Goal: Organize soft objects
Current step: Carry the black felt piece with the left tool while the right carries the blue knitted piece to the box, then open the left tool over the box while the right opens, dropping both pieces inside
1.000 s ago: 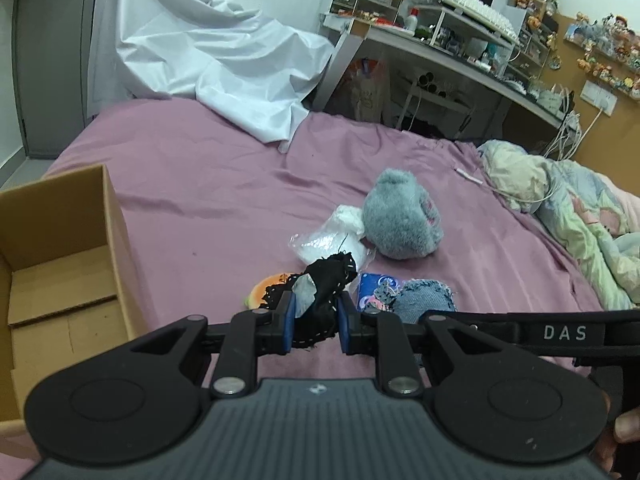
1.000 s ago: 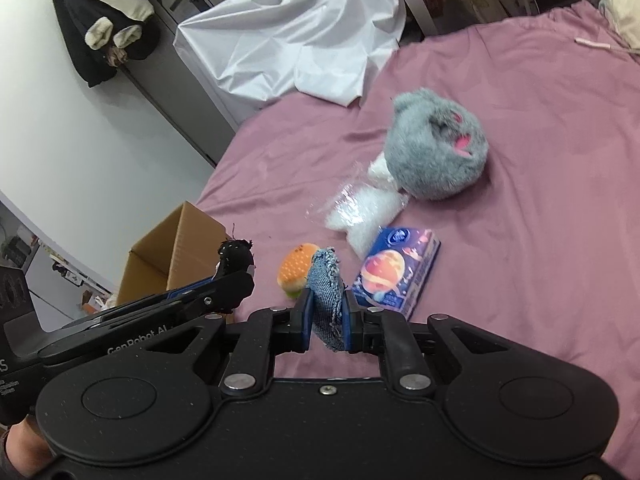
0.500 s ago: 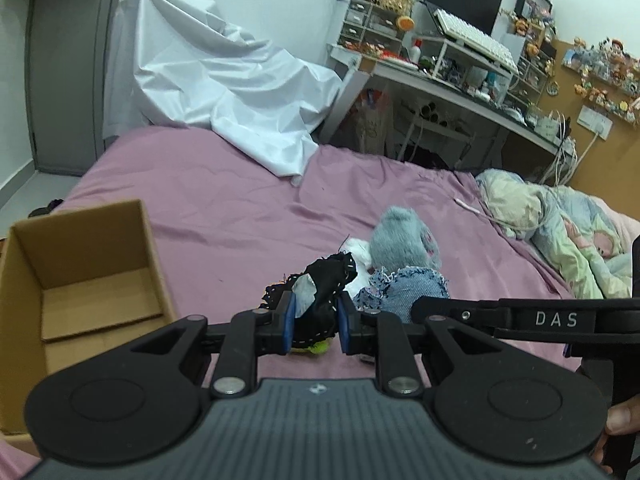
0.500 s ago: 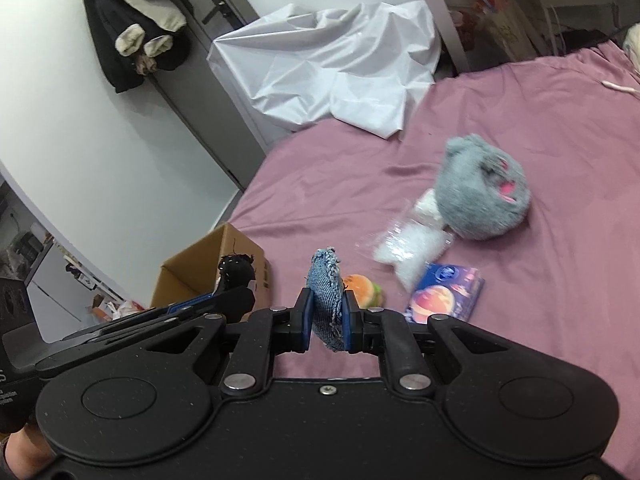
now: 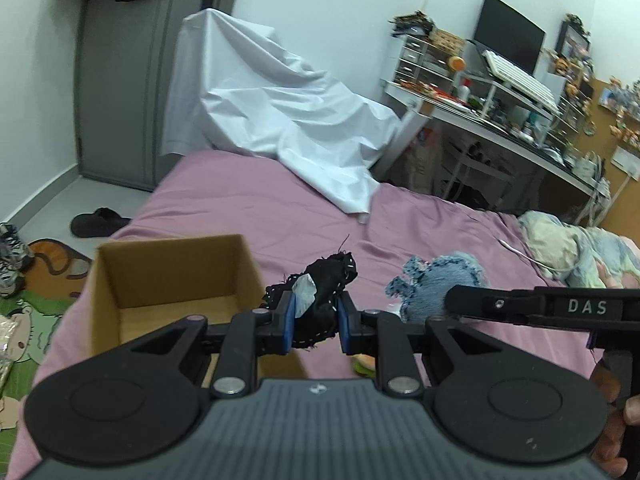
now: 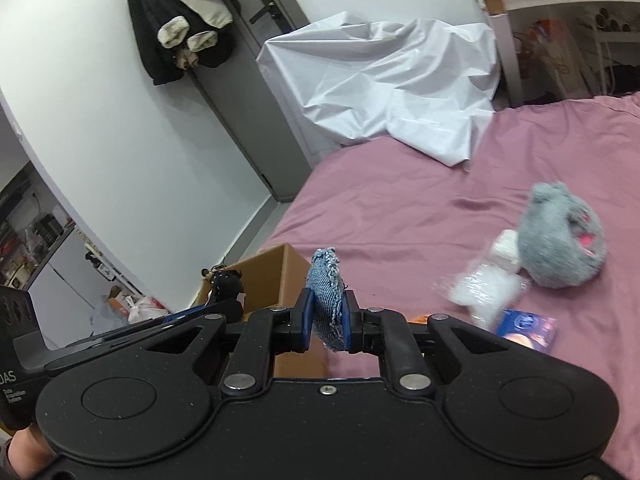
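Burger toy [image 5: 365, 367] mostly hidden behind hand-held gripper [image 5: 314, 322]

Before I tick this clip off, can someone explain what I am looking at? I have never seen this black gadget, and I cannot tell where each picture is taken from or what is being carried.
There is no robot here. A person holds a two-finger clamp in each hand, and a wide-angle camera on each clamp looks forward along its fingers, so you get one picture per hand.

In the left-hand picture, the left gripper is shut on a black lacy cloth. An open cardboard box stands on the purple bed just ahead.

In the right-hand picture, the right gripper is shut on a frayed denim piece.

Left lying on the bed are a grey plush toy, a clear bag of white stuffing and a blue tissue pack. A white sheet is draped over the far end.
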Motion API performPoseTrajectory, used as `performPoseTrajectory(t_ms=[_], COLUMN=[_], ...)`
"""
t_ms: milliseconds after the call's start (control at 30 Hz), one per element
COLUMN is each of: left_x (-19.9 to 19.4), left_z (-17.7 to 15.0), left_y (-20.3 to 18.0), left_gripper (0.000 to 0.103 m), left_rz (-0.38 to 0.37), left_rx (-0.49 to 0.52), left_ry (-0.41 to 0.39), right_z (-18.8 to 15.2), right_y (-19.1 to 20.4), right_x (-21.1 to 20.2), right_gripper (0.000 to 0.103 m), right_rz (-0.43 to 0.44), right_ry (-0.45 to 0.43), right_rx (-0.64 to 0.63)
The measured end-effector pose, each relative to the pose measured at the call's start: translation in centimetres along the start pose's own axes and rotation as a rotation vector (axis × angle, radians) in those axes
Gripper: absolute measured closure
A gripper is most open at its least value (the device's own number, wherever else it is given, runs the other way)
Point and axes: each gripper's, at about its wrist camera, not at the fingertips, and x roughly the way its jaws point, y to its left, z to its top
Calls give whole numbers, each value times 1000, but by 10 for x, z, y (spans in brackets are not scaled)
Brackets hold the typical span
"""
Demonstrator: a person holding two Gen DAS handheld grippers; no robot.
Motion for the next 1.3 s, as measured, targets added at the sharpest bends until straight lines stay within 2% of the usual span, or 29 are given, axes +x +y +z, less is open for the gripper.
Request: performPoseTrajectory(t_ms=[300, 700, 900, 1067, 1200, 1300], left_x=[-7, 20, 31, 37, 39, 38], left_z=[5, 8, 6, 6, 7, 6], left_y=[40, 91, 102, 111, 115, 115], left_gripper=[82, 82, 82, 82, 76, 68], left_rz=[60, 100, 101, 131, 159, 169], left_rx=[-43, -125, -131, -141, -154, -158], left_ry=[-26, 0, 9, 5, 6, 14], right_z=[4, 2, -1, -1, -3, -2], right_y=[29, 54, 60, 66, 67, 68], right_x=[22, 58, 74, 84, 89, 90], right_gripper=[88, 88, 88, 88, 88, 88], right_rz=[33, 50, 49, 55, 51, 56], right_ry=[15, 56, 83, 91, 98, 95], right_rx=[-37, -78, -87, -94, -93, -93])
